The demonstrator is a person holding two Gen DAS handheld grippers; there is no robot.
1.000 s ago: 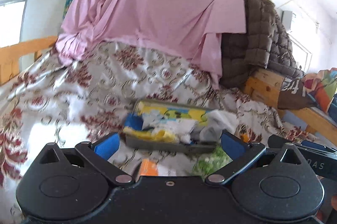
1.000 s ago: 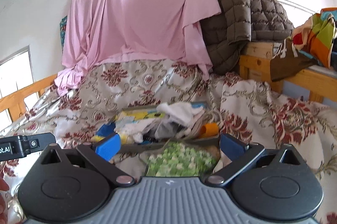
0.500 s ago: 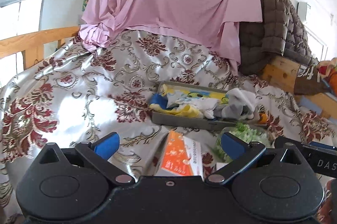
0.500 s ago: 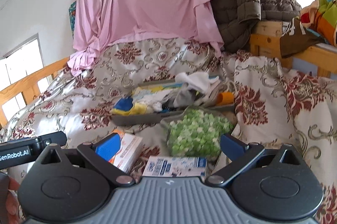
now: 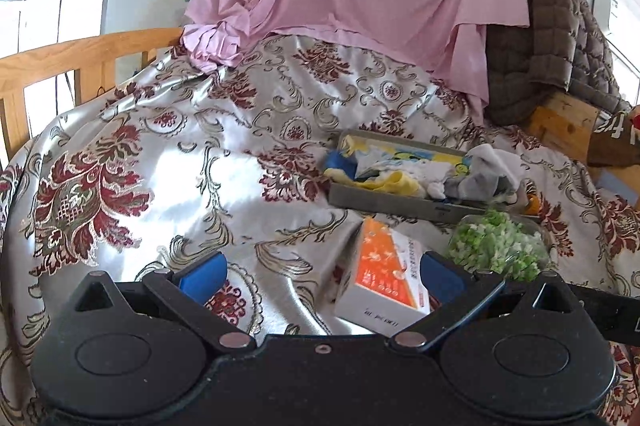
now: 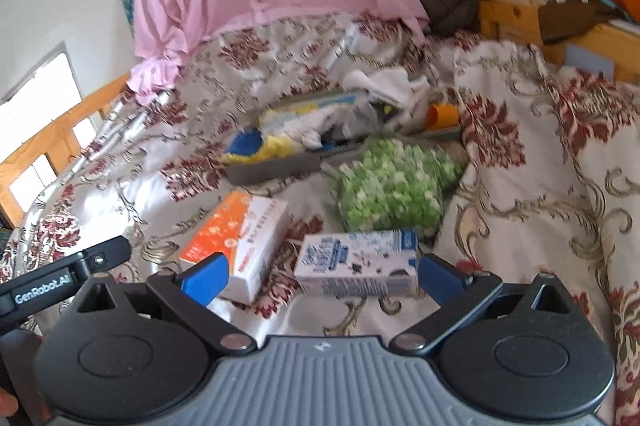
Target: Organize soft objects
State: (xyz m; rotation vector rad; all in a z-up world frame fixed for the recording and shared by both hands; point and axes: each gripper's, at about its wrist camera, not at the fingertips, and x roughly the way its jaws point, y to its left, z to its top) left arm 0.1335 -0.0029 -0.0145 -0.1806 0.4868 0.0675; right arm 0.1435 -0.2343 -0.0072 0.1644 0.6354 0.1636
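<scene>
Slippery patterned bedspread [image 5: 168, 162], rumpled and sloping. Left gripper [image 5: 320, 276] and right gripper [image 6: 320, 276] both spread apart, empty. Socks [image 6: 320, 124] heaped in grey tray [image 6: 272, 172]; orange box [image 6: 236, 234], milk carton [image 6: 360, 262], green bag [image 6: 392, 182] alongside. Risk: snagging bedspread, tipping tray.

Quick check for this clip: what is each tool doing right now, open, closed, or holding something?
Left tool: open, holding nothing; the orange box lies on the bedspread ahead of it.
Right tool: open, holding nothing; the blue carton lies ahead of it.
</scene>
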